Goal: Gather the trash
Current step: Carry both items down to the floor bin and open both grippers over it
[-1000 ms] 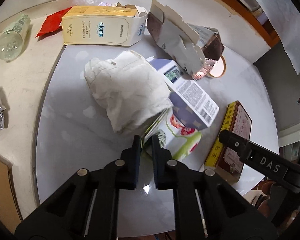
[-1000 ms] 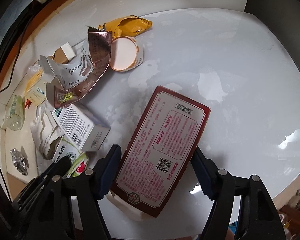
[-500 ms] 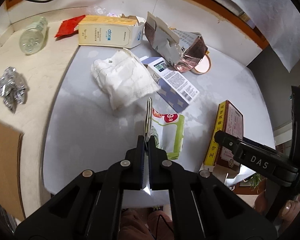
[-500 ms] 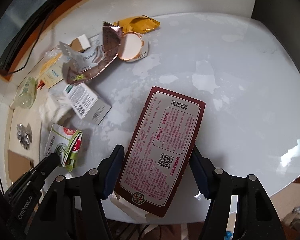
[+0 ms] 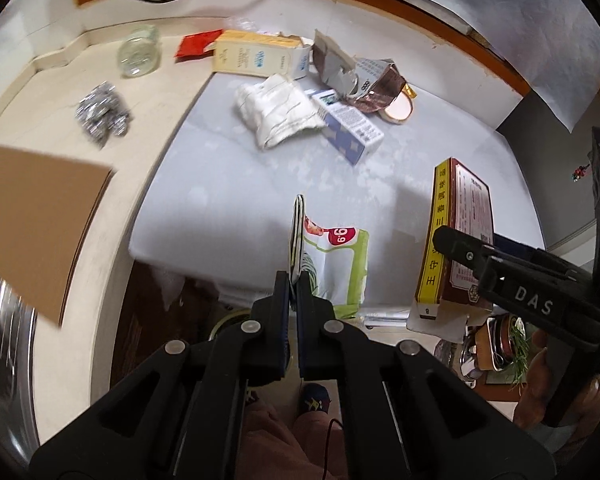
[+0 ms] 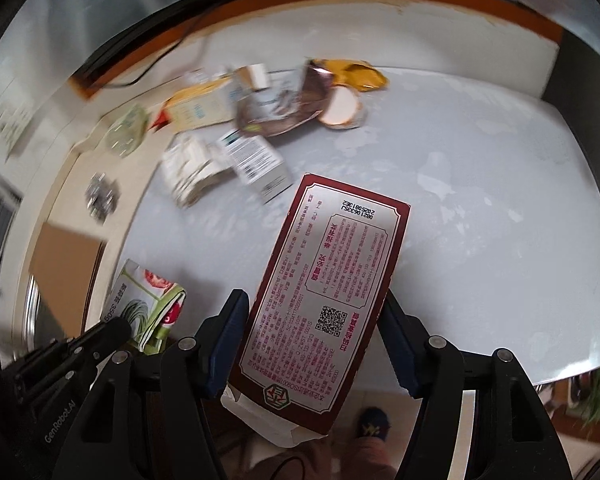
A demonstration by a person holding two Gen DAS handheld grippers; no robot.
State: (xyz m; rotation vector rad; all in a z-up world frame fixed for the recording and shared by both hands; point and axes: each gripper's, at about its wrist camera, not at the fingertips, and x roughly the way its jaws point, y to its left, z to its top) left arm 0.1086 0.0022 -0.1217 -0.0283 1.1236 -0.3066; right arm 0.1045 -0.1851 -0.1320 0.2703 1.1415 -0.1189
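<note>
Here the left gripper (image 5: pixel 293 280) pinches the flattened green-and-white snack packet (image 5: pixel 332 264); the right gripper (image 6: pixel 314 320) clamps the dark-red rectangular carton (image 6: pixel 328 280), long axis running forward along the fingers, both held above the white tabletop (image 6: pixel 480 200).

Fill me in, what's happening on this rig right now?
A person is clearing trash off a white table with two handheld grippers. The left gripper is shut on the edge of a flat green-and-white packet. The right gripper clamps a dark red carton across its width. Both pieces are held above the near table edge. On the table are a crumpled white tissue, a blue-and-white box, a cream carton and a torn foil wrapper.
</note>
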